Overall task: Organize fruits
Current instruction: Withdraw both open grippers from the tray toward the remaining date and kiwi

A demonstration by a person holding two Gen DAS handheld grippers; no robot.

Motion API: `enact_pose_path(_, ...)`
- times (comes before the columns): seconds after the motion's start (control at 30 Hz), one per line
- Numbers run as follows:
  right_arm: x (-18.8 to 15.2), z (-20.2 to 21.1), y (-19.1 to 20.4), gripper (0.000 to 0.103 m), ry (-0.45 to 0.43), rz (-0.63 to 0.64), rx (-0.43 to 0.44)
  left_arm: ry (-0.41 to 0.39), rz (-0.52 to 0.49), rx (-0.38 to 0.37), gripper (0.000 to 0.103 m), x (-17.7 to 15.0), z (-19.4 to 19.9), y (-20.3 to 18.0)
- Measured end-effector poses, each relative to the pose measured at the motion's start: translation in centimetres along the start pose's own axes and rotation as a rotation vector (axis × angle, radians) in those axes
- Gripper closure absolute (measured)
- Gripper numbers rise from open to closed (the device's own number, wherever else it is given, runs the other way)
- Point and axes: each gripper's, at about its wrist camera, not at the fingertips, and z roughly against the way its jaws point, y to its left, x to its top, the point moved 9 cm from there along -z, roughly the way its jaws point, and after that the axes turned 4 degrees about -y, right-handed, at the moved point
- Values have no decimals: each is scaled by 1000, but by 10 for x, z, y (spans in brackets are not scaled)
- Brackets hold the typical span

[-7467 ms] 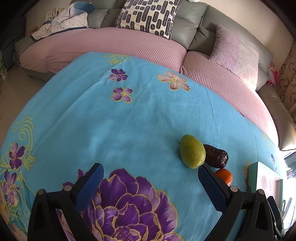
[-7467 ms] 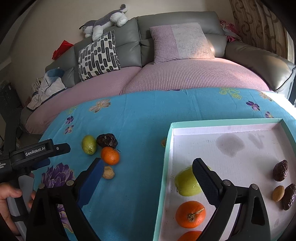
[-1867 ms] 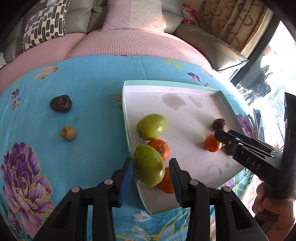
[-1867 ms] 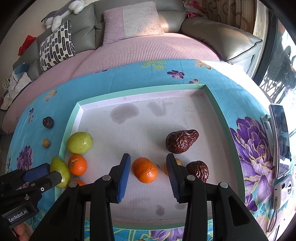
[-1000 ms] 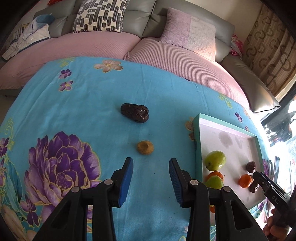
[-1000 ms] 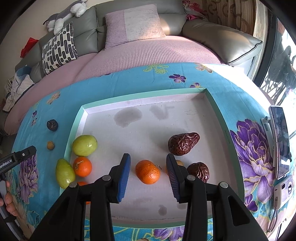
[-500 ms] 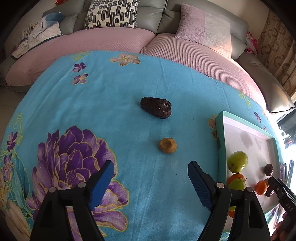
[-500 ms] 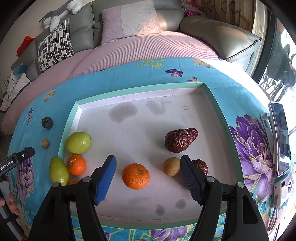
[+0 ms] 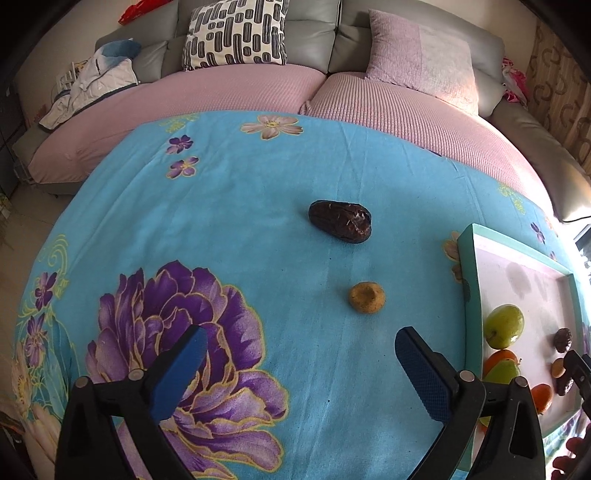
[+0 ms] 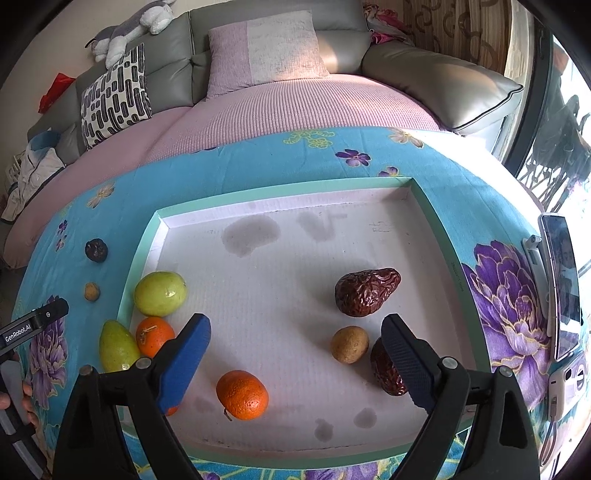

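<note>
On the blue floral cloth lie a dark wrinkled date [image 9: 341,226] and a small tan fruit [image 9: 367,297], both left of the teal-rimmed tray [image 10: 280,192]. My left gripper [image 9: 295,373] hangs open just short of the tan fruit, nothing between its fingers. In the tray sit a green fruit [image 10: 160,293], a green pear-shaped fruit [image 10: 115,347], an orange [image 10: 154,335], a second orange [image 10: 242,395], two dark dates [image 10: 366,291] and a tan fruit [image 10: 349,344]. My right gripper [image 10: 293,363] stands open above the second orange, holding nothing.
A pink-covered sofa with a patterned cushion [image 9: 236,33] and a pink pillow [image 9: 421,70] curves behind the table. A phone [image 10: 563,284] lies at the table's right edge. A hand [image 10: 14,398] holds the left gripper's handle at the lower left.
Both grippers have opened wide. The left one has drawn closer to the date and the tan fruit. The orange has been let go in the tray under the right gripper.
</note>
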Motion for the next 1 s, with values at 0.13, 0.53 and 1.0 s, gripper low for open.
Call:
enact_pose_path(0.13, 3, 2, 10, 9, -6, 43, 12, -10, -8, 10, 0, 1, 2, 1)
enact_pose_path(0.53, 9, 10, 60, 9, -50, 145, 84, -76, -22, 74, 0, 13, 15, 18)
enact_pose_path(1.0, 10, 6, 129, 9, -57, 219, 167, -107, 60, 109, 0, 27, 21, 54)
